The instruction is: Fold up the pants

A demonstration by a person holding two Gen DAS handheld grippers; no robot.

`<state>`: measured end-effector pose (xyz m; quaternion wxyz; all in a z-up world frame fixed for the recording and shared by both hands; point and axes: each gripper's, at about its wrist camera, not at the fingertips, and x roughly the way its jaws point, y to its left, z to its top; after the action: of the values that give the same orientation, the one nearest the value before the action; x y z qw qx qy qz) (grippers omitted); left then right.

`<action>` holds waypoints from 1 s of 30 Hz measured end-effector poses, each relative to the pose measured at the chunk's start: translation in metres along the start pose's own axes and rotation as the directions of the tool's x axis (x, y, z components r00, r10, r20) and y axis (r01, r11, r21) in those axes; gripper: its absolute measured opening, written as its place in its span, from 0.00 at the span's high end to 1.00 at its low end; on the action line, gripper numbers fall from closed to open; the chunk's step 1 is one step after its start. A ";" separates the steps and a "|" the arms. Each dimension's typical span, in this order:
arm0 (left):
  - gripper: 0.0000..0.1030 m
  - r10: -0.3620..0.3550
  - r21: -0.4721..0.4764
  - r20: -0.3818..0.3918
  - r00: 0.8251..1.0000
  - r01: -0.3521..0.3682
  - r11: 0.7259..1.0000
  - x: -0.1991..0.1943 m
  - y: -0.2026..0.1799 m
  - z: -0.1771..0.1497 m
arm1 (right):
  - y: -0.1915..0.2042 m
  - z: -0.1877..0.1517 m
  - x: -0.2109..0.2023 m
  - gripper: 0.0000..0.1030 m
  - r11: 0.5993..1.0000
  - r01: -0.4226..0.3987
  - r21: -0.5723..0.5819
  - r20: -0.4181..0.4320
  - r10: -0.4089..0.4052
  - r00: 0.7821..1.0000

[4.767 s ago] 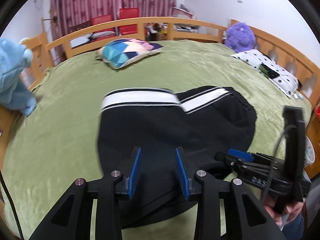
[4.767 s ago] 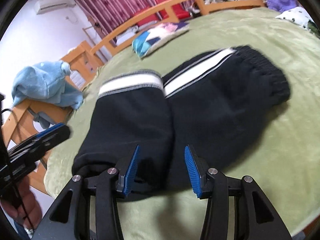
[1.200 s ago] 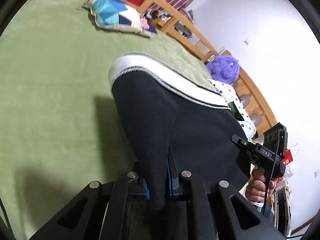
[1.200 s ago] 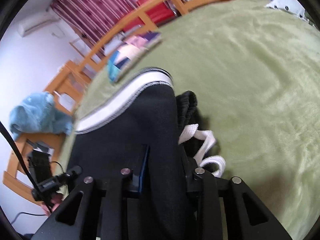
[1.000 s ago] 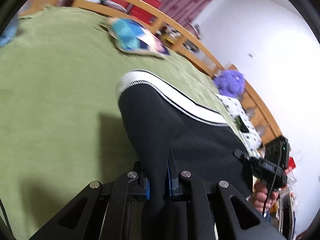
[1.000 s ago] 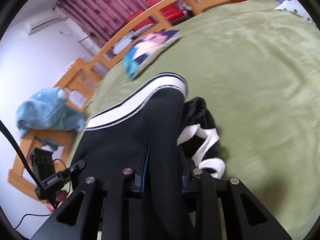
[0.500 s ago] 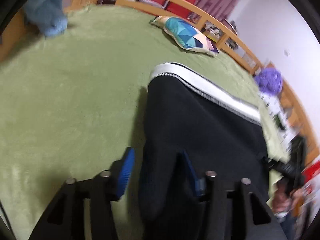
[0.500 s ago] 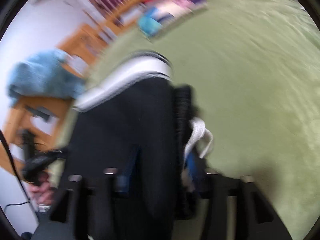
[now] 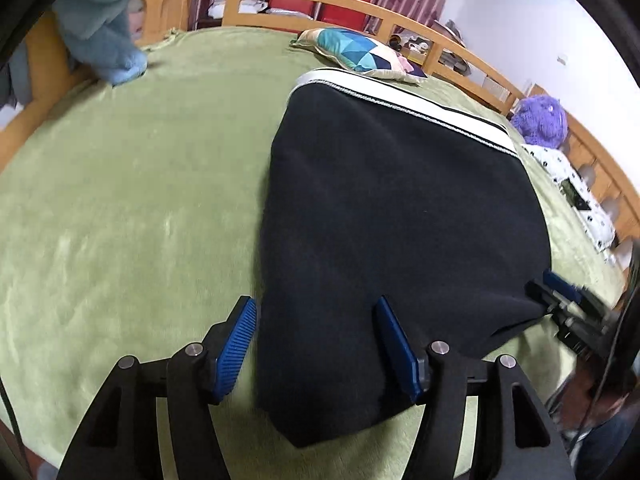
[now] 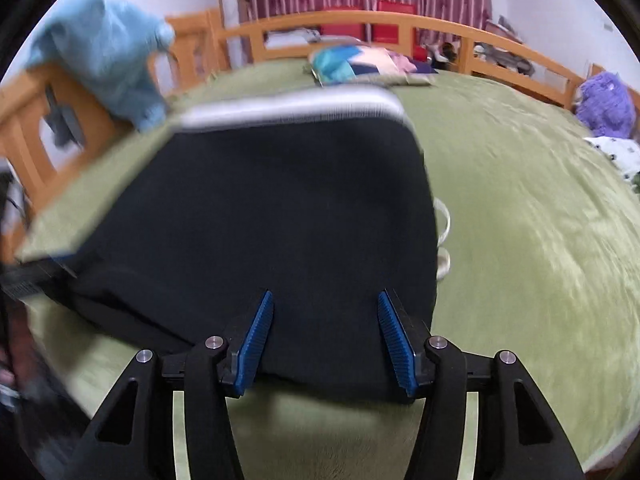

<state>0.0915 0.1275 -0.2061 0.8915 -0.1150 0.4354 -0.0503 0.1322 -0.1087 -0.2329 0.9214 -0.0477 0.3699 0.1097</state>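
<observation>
Black folded pants (image 9: 400,208) between both parted tongs, left tongs (image 9: 316,346) opening, right tongs (image 10: 326,340) closing, neither gripping

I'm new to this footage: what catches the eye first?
The folded black pants with a white stripe along the far edge, lying mid-bed on the green blanket. Then the blue-padded left gripper and right gripper, both near the pants' near edge and gripping nothing.

Green bed (image 9: 140,184) — folded black pants (image 9: 400,208), patterned pillow (image 9: 356,50), purple plush (image 9: 538,118)
</observation>
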 end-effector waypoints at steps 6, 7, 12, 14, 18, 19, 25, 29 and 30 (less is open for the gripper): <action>0.40 0.007 -0.009 -0.002 1.000 -0.007 1.000 -0.003 0.000 -0.008 | -0.016 -0.005 -0.003 0.46 0.990 -0.073 0.118 -0.017 0.075 0.997; 0.39 0.011 -0.008 -0.001 1.000 -0.011 1.000 -0.003 0.000 -0.009 | -0.018 -0.005 -0.004 0.46 0.990 -0.078 0.119 -0.019 0.081 0.997; 0.32 0.008 -0.021 -0.001 1.000 -0.008 1.000 -0.001 0.001 -0.012 | -0.018 -0.006 -0.003 0.46 0.988 -0.086 0.126 -0.029 0.090 0.995; 0.30 0.005 -0.027 -0.006 1.000 -0.005 1.000 0.000 0.003 -0.011 | -0.021 -0.004 -0.002 0.43 0.984 -0.101 0.144 -0.034 0.107 0.994; 0.29 0.003 -0.028 -0.010 1.000 -0.003 1.000 0.001 0.003 -0.011 | -0.020 -0.002 0.003 0.35 0.977 -0.124 0.175 -0.032 0.132 0.991; 0.28 0.003 -0.028 -0.010 1.000 -0.003 1.000 0.001 0.003 -0.011 | -0.018 -0.002 0.004 0.33 0.979 -0.118 0.168 -0.031 0.125 0.992; 0.25 0.038 -0.034 -0.019 0.999 -0.038 0.999 -0.001 0.000 -0.008 | -0.014 -0.004 0.004 0.31 0.981 -0.101 0.163 -0.015 0.104 0.994; 0.27 0.116 -0.013 -0.006 0.993 -0.116 0.993 -0.012 -0.011 -0.005 | -0.013 0.000 -0.002 0.31 0.982 -0.085 0.168 -0.013 0.089 0.996; 0.27 0.133 -0.001 0.004 0.991 -0.133 0.991 -0.017 -0.015 -0.004 | -0.013 0.001 -0.005 0.31 0.983 -0.079 0.165 -0.011 0.082 0.997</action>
<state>0.0781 0.1155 -0.1918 0.8936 -0.0862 0.4403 0.0098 0.1323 -0.1216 -0.2280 0.9136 0.0427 0.3876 0.1156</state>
